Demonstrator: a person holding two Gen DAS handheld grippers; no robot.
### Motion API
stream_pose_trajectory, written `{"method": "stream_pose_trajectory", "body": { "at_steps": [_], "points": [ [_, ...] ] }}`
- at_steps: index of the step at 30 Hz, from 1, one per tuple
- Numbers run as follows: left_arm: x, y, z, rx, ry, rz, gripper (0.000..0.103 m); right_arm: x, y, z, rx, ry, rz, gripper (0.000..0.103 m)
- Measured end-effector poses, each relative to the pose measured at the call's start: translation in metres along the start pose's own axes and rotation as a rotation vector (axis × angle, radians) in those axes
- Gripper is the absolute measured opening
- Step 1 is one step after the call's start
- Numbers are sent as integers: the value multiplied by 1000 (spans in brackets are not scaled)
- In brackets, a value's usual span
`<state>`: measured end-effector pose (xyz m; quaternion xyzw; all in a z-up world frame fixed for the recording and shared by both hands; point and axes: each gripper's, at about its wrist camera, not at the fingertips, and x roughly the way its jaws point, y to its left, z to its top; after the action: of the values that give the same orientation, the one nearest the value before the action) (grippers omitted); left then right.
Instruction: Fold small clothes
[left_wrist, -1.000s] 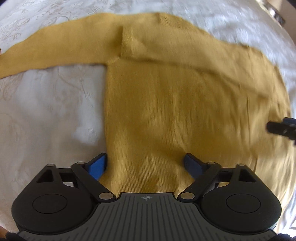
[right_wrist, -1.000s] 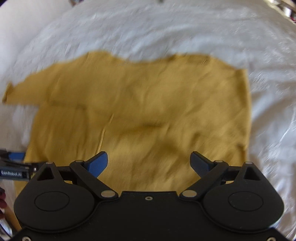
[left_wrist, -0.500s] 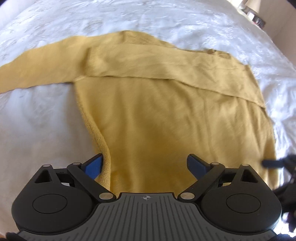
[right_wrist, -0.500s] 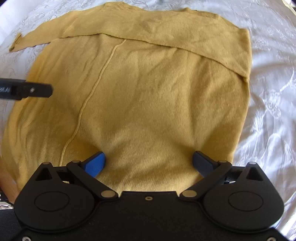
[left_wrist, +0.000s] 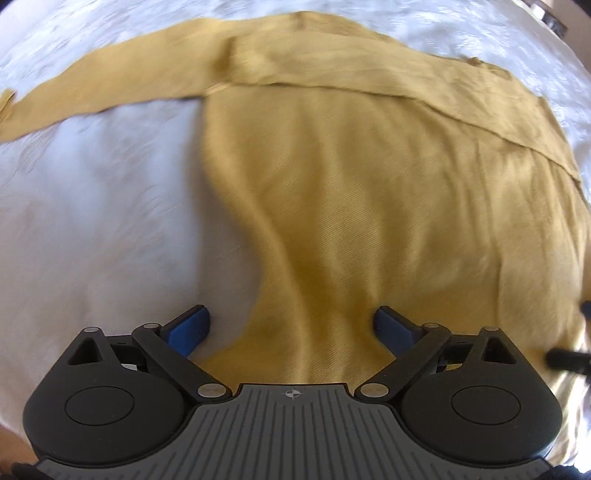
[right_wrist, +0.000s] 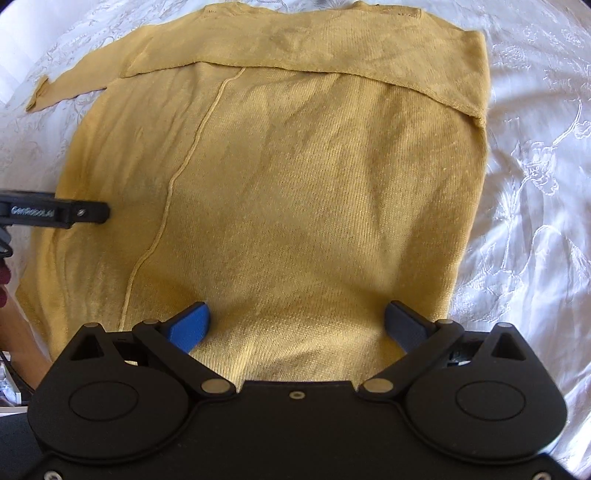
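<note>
A mustard yellow knit sweater lies flat on a white bedspread. One sleeve is folded across its top, and the other sleeve stretches out to the left. My left gripper hangs open just over the sweater's lower left part, whose wavy side edge runs between the blue fingertips. My right gripper is open above the lower right part, with the fabric under both fingers and nothing pinched. In the right wrist view the left gripper pokes in from the left.
The embroidered white bedspread surrounds the sweater on all sides. A dark metal object sits at the far top right corner. Part of a person's hand shows at the left edge of the right wrist view.
The right gripper has closed in on the sweater, which now fills its view. The left gripper slid sideways along the hem, and the sweater's left side edge now curves inward.
</note>
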<state>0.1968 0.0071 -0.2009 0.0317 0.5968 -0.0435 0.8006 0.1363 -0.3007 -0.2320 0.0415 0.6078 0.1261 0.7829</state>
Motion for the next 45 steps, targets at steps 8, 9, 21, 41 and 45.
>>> {"method": "stream_pose_trajectory", "body": {
  "at_steps": [8, 9, 21, 41, 45],
  "points": [
    [-12, 51, -24, -61, 32, -57, 97, -19, -12, -1, 107, -2, -17, 101],
    [-12, 63, -28, -92, 47, -67, 97, -23, -12, 0, 128, -6, -24, 101],
    [-53, 175, -44, -212, 23, -164, 101, -40, 70, 44, 75, -100, 22, 102],
    [-30, 123, -78, -114, -26, -321, 14, -27, 122, 55, -156, -35, 123, 101],
    [-45, 120, -87, -127, -40, -283, 6, -22, 117, 53, -159, -21, 141, 101]
  ]
}}
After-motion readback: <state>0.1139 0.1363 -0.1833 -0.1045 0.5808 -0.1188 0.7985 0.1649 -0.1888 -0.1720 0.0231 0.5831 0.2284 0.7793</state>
